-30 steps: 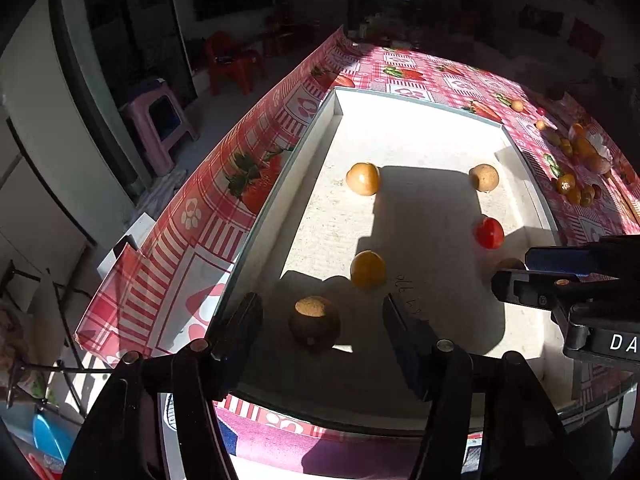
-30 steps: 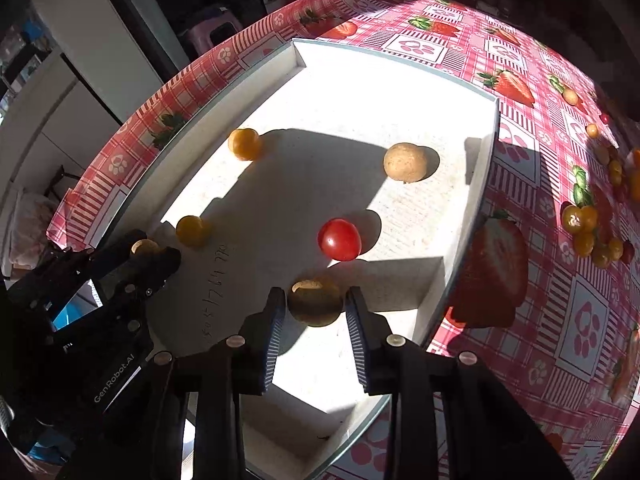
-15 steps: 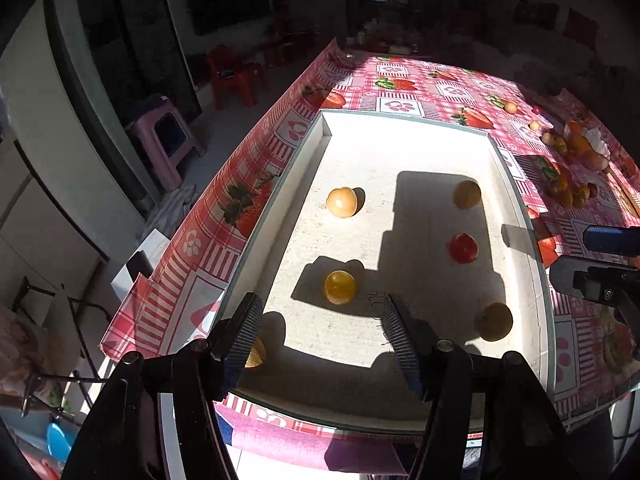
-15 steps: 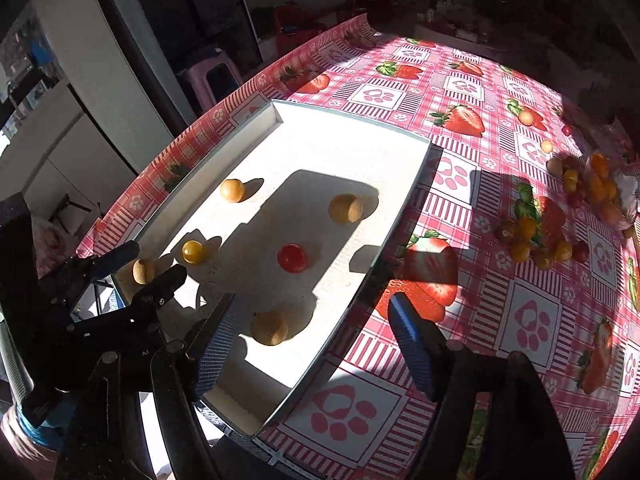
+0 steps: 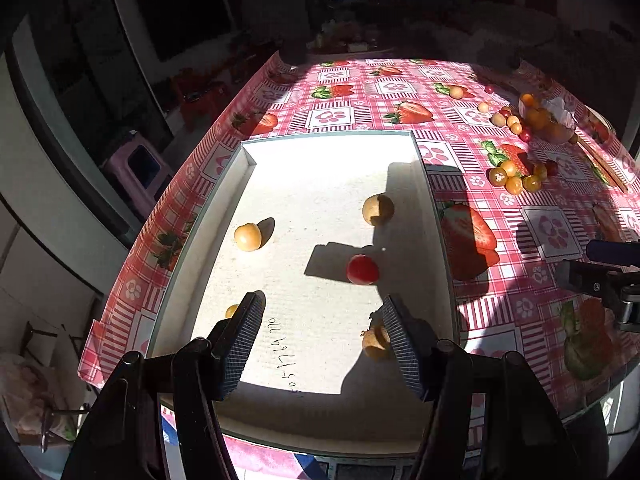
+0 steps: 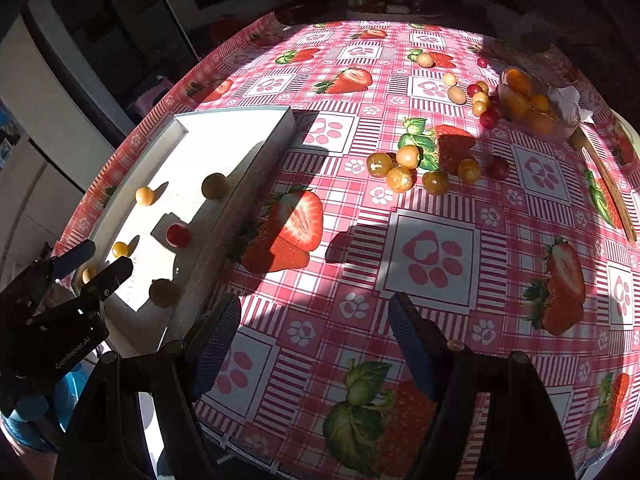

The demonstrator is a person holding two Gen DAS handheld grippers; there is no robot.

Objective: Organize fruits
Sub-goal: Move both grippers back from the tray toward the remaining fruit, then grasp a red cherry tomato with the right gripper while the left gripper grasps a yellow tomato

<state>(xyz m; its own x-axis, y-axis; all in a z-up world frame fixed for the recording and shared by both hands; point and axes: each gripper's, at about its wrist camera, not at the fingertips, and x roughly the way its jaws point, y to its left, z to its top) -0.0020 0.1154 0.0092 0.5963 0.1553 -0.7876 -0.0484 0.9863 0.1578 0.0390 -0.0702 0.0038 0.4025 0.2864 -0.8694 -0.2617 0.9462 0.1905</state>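
Five small fruits lie well apart in the shallow white tray (image 5: 434, 216) on the counter: a red tomato (image 5: 362, 269) near its middle, a tan fruit (image 5: 377, 209) at 12 o'clock from it, a yellow fruit (image 5: 247, 237) at 10 o'clock, a small yellow one (image 5: 231, 311) half hidden at 8 o'clock, and a brown one (image 5: 374, 342) at 5 o'clock. The left tool (image 5: 322, 338) hangs over the tray's near end, jaws apart, nothing between them. The right tool (image 6: 316, 334) is over the strawberry-print cloth (image 6: 432, 248) at the tray's 3 o'clock side, jaws wide and empty, having just been opening. A cluster of loose fruits (image 6: 408, 170) lies on the cloth at 1 o'clock from the tray, with more fruits beside a clear bag (image 6: 536, 104) further off
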